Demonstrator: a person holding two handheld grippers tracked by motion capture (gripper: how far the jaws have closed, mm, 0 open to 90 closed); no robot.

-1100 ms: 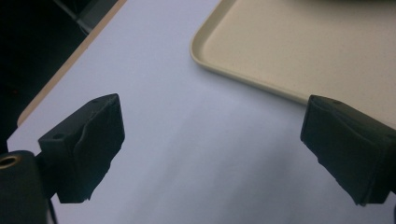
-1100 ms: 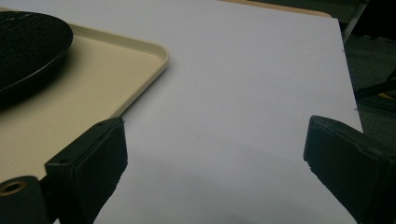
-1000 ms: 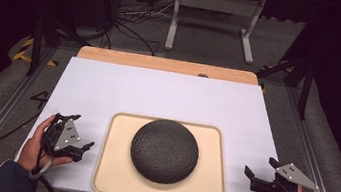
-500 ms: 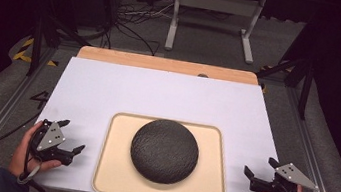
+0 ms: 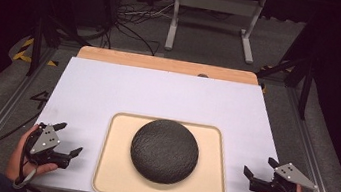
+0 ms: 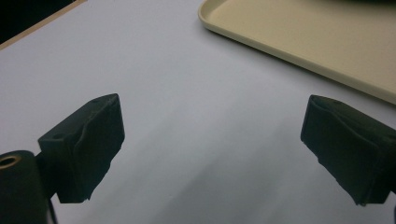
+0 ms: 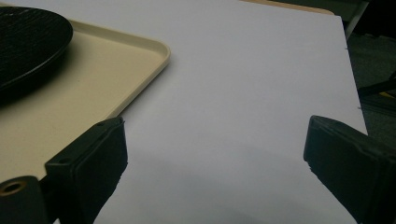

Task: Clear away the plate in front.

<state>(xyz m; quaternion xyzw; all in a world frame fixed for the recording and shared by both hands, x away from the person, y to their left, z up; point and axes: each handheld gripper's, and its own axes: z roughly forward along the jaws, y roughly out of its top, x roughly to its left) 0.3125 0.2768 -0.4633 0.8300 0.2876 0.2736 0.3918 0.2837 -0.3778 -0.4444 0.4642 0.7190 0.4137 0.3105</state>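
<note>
A black textured dome (image 5: 165,151) lies upside down on a beige tray (image 5: 110,168) at the near middle of the white table sheet (image 5: 158,94). My left gripper (image 5: 68,139) rests open at the near left, its jaws wide apart over bare sheet (image 6: 205,140), the tray's edge (image 6: 299,51) ahead to the right. My right gripper (image 5: 258,167) stands open at the near right, nothing between its jaws. In the right gripper view the tray's corner (image 7: 154,51) and the dome's rim (image 7: 32,42) lie to the left.
A wooden tabletop edge (image 5: 163,63) shows past the sheet's far side. Beyond it stand a white metal stand (image 5: 216,6) and cables on the floor. The sheet's right edge (image 7: 348,60) lies close to my right gripper.
My left gripper has drawn back toward the near left corner, away from the tray. The right gripper and the dome have stayed put.
</note>
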